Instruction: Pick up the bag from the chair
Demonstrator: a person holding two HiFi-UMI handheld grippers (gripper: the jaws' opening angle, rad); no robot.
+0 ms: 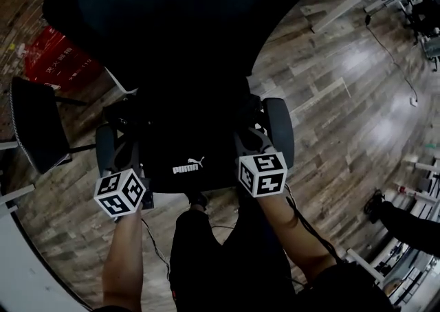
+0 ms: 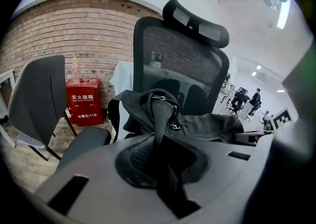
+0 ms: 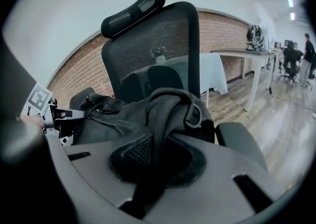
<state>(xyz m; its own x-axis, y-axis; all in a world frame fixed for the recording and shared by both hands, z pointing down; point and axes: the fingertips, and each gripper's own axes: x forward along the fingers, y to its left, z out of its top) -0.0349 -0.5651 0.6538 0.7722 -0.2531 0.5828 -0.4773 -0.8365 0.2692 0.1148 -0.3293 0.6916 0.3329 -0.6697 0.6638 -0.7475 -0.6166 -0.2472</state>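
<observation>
I am clamping my left tool (image 2: pixel 162 156) and right tool (image 3: pixel 154 161) narrowly on the bag's (image 1: pixel 189 156) straps (image 2: pixel 162 114), the bag seemingly hanging above the chair's (image 2: pixel 185 55) front edge, only carrying it clear remaining.

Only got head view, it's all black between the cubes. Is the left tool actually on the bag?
Observer: Yes. The left tool is shut on a strap of the bag.
Operator: Right one?
Observer: The right tool is shut on a second strap, the one with a metal ring.
Operator: Bag body?
Observer: Slumped between both tools, in front of the chair's mesh back.
</observation>
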